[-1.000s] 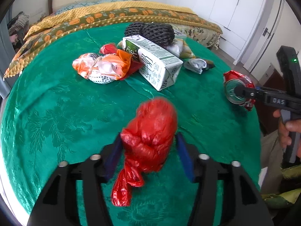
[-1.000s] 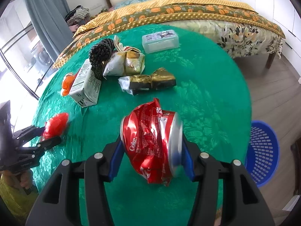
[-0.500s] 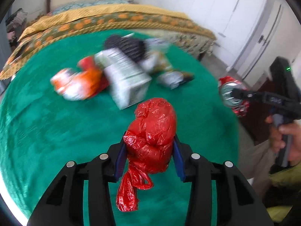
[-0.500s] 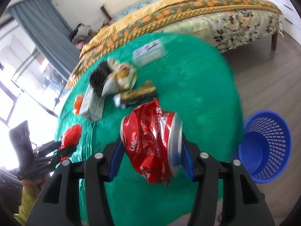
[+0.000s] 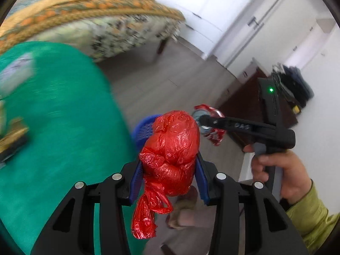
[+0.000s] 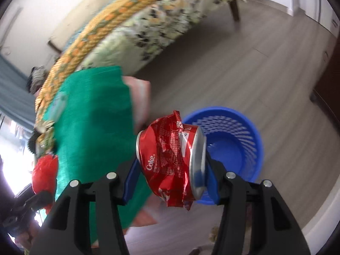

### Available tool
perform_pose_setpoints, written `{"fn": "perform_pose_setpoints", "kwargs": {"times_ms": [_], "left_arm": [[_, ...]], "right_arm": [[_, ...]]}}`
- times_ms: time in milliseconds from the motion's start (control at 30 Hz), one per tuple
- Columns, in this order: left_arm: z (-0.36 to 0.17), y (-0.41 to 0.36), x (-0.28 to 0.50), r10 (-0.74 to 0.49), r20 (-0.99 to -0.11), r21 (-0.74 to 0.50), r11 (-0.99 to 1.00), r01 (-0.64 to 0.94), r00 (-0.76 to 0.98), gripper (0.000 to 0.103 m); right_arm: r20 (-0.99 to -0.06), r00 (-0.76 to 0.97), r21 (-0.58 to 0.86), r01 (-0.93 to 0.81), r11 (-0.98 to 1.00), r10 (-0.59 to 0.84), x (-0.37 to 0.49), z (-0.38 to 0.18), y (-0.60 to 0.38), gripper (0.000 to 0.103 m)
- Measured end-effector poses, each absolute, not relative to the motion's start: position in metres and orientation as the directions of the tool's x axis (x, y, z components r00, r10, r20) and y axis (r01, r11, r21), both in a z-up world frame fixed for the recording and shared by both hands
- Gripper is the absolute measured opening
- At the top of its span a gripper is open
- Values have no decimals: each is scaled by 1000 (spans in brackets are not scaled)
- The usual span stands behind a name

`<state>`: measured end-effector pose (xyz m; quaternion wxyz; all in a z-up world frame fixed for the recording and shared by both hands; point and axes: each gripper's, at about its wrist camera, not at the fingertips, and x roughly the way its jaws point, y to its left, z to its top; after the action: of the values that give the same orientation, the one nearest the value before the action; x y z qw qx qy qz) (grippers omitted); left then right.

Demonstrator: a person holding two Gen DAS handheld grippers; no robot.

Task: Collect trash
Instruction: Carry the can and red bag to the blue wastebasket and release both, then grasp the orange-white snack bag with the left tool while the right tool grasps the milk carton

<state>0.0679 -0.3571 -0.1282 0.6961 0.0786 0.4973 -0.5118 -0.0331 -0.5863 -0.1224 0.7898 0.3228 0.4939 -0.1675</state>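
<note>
Green-clothed table [image 5: 53, 127] at nine o'clock, blurred wrappers [image 5: 12, 136] on top; blue basket [image 6: 233, 146] on wooden floor [image 6: 244, 74] at three.

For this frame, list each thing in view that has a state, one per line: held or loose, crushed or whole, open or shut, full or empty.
Red plastic bag: knotted, bunched, held off the table.
Left gripper: shut on the red plastic bag.
Cola can: crushed, held sideways in the air.
Right gripper: shut on the cola can.
Blue basket: upright on the floor, open-topped; the visible inside looks empty.
Green tablecloth: spread on the table, blurred.
</note>
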Motion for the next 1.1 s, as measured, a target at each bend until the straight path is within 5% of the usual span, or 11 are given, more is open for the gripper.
{"fn": "perform_pose_setpoints", "kwargs": {"times_ms": [300, 367, 500, 667, 867, 1100], "left_arm": [[-206, -470, 59, -556, -829, -372, 464, 804, -63, 46], [-220, -477, 64, -553, -831, -374, 482, 792, -56, 71], [-220, -477, 73, -560, -828, -370, 519, 770, -20, 79], [-170, -447, 63, -635, -762, -301, 516, 802, 123, 96], [-111, -373, 43, -689, -660, -204, 547, 812, 300, 98], [-125, -261, 54, -554, -733, -165, 708, 686, 395, 98]], "right_arm": [[-898, 431, 378, 655, 655, 88, -49, -175, -644, 55], [-891, 442, 404, 667, 626, 103, -53, -184, -656, 76], [-876, 478, 418, 679, 604, 69, -58, -176, -669, 78], [-831, 552, 374, 640, 671, -63, -64, -132, -660, 85], [-698, 678, 272, 551, 789, -232, -61, -72, -617, 95], [-601, 764, 155, 401, 903, -236, -27, -47, -528, 98]]}}
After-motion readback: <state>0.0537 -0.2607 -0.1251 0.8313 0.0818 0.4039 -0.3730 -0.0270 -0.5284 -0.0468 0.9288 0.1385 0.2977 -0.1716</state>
